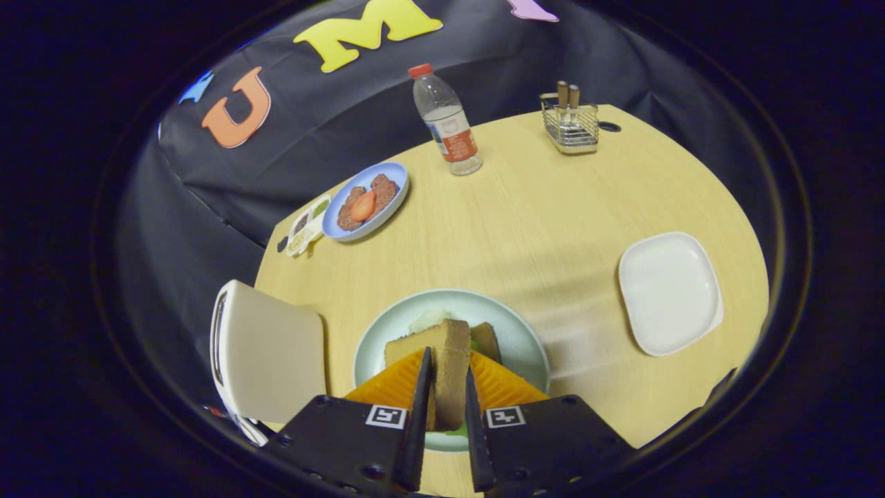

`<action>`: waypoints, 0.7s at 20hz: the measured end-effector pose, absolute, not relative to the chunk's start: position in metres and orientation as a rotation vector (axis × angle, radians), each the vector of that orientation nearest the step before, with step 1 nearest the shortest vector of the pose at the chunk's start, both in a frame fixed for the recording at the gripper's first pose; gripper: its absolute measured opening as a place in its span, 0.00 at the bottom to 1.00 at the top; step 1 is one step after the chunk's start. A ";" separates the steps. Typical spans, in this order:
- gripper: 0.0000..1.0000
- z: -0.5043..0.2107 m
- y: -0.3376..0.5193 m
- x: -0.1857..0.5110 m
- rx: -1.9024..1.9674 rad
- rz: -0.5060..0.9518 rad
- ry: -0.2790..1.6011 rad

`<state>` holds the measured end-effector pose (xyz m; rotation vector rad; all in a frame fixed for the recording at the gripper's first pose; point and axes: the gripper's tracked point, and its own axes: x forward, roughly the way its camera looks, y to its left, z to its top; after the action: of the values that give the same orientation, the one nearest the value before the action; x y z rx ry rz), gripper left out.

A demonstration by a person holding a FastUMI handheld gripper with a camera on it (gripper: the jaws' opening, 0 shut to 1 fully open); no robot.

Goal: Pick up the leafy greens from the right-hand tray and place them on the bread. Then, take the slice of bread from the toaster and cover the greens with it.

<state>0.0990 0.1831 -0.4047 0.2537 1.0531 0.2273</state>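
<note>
Water bottle (pixel 446 121), cutlery caddy (pixel 570 124), blue plate (pixel 397 197)

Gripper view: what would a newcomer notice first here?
First, the slice of bread standing on edge, clamped between the fingers of the tool above the pale green plate, where greens peek out beside it. Beyond lies the blue plate with food, and right of the fingers, the white tray.

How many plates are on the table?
3. A pale green plate lies just ahead of the gripper, whose fingers hold the bread slice over it. A white square plate sits right. A blue plate of food sits far left, near the bottle.
</note>
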 end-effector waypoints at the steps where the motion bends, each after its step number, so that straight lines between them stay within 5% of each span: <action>1: 0.36 -0.406 0.179 0.098 0.247 0.228 1.052; 5: 0.43 -0.420 0.176 0.100 0.212 0.261 1.047; 10: 0.63 -0.407 0.171 0.097 0.133 0.306 1.001; 14: 0.90 -0.380 0.162 0.094 0.000 0.325 0.909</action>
<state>0.0943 0.1622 -0.3802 -0.0003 0.9091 0.3253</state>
